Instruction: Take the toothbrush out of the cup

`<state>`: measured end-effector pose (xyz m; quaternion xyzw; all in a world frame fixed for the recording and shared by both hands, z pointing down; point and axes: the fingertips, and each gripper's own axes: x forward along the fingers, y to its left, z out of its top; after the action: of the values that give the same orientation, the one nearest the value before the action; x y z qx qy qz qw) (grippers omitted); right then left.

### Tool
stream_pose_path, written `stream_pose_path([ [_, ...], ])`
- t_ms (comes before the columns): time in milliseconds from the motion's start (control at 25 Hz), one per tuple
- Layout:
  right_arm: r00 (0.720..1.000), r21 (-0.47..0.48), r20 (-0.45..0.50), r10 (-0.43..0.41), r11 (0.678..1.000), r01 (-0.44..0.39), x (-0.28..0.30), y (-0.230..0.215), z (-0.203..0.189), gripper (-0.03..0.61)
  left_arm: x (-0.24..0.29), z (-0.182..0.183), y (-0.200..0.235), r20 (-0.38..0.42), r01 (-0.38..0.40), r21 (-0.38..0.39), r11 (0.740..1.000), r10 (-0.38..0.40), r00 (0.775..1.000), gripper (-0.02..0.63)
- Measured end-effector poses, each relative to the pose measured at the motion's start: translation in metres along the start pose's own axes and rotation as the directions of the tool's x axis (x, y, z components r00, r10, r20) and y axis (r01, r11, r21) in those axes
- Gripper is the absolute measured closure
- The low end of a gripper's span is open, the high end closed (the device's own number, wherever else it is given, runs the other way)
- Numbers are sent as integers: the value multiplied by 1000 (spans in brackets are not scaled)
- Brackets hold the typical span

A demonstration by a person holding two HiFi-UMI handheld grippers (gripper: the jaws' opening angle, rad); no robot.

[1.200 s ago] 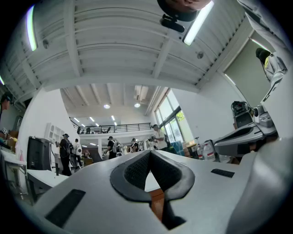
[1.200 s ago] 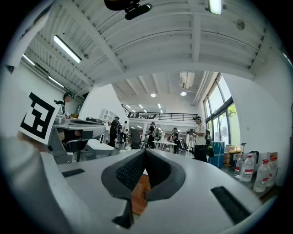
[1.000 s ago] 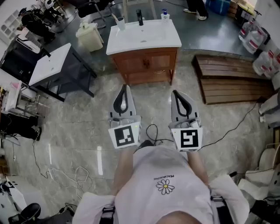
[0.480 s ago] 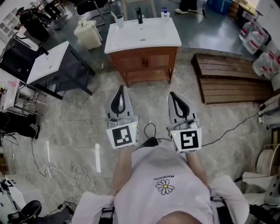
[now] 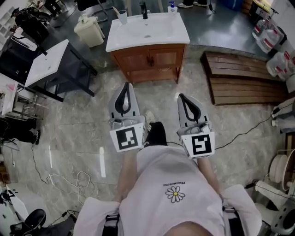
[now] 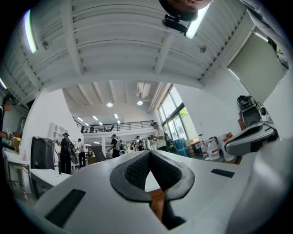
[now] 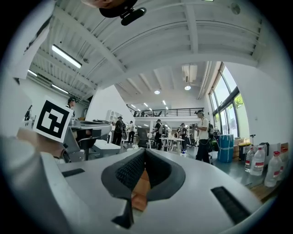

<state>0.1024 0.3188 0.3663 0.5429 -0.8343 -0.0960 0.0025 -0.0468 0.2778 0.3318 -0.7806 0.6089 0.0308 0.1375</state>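
A clear cup (image 5: 122, 17) with a toothbrush (image 5: 115, 10) leaning in it stands on the back left corner of the white sink top (image 5: 163, 37), far ahead in the head view. My left gripper (image 5: 125, 85) is held over the floor, well short of the wooden cabinet (image 5: 150, 62), and points at it. Its jaws are shut and empty (image 6: 149, 153). My right gripper (image 5: 183, 97) hangs beside it, also shut with nothing in it (image 7: 144, 151). Both gripper views look level across the hall, with only a strip of the cabinet (image 7: 139, 192) showing through the jaw gaps.
A black faucet (image 5: 143, 9) and a soap bottle (image 5: 172, 7) stand at the sink's back edge. A dark table with a white top (image 5: 46, 62) and a white bin (image 5: 87, 30) are at the left. A wooden pallet (image 5: 244, 78) and water jugs (image 5: 276, 64) lie right. Cables (image 5: 78, 177) trail on the floor.
The sink cabinet has slid toward the top of the head view, and a shoe now shows between the grippers. The left gripper has edged forward; both stay shut.
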Motion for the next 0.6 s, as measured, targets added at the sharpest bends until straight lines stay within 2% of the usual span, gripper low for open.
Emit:
stream_pose_path([
  [160,1000,-50,15,-7,999,7,30,-24,0,566,38,6,-4,54,40,-8,999,-40,998,597],
  [360,998,-113,66,11,994,-4,84,-46,3,566,95,8,18,115,21,12,1000,-22,993,597],
  [480,998,-118,68,11,993,-3,119,-56,-3,566,141,-4,31,105,25,14,1000,-26,994,597],
  [600,1000,-113,22,-9,993,11,171,-75,-16,566,196,-19,51,85,35,34,999,-37,996,597],
])
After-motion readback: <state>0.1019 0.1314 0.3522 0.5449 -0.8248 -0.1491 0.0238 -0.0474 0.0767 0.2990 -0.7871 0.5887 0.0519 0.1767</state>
